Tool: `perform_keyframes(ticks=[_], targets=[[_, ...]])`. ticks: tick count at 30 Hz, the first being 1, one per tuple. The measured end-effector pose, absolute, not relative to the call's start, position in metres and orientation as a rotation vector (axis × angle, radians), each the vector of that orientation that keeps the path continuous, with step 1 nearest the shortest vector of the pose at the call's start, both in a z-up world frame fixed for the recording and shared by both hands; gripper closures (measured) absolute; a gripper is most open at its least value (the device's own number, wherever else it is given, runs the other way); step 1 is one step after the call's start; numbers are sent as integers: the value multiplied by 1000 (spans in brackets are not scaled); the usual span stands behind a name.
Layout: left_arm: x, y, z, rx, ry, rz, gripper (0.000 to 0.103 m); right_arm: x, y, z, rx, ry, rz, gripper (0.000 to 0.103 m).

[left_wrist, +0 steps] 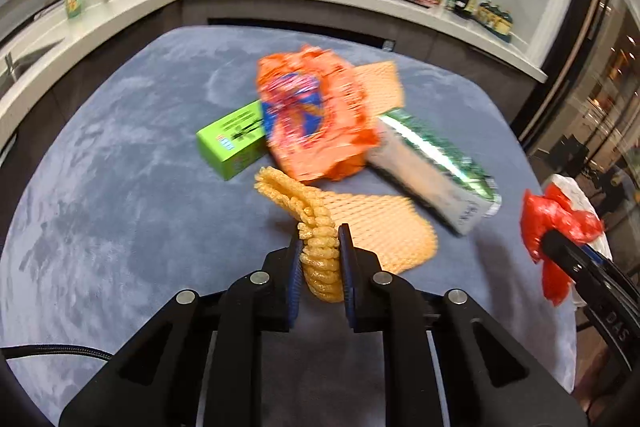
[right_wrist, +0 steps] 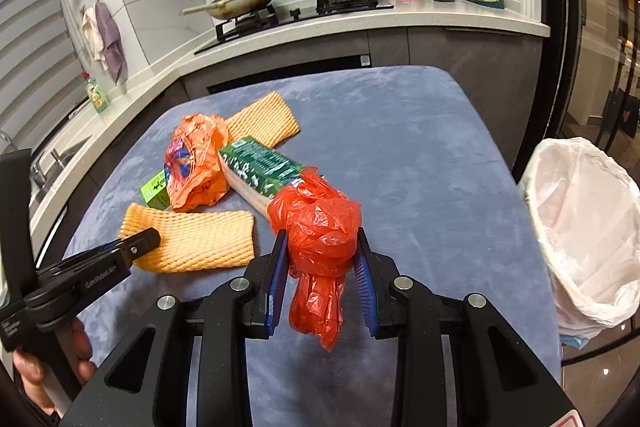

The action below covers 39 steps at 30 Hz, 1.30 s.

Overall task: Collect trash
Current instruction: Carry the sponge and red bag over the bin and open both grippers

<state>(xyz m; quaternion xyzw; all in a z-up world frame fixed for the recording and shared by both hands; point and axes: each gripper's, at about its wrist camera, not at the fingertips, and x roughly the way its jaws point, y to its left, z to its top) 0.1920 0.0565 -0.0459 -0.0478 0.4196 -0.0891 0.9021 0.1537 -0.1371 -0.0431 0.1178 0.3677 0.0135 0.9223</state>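
My left gripper is shut on the near edge of an orange foam net, which bunches between its pads; it also shows in the right wrist view. My right gripper is shut on a crumpled red plastic bag held just above the blue table. On the table lie an orange printed plastic bag, a green-and-silver wrapper, a small green box and a second foam net.
A bin lined with a white bag stands off the table's right edge. A kitchen counter with stove, pans and bottles runs behind the table. A hand holds the left gripper's handle at lower left.
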Motion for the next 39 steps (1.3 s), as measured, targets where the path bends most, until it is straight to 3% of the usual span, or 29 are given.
perform_keyframes(ticks=[21,39], targets=[[141,-122,29,74,708,-545,87,79,-294,-17,356,625,-287,73],[136,-266,5,209,699,-725,86,61,-397,-55,429,657,-471,72]])
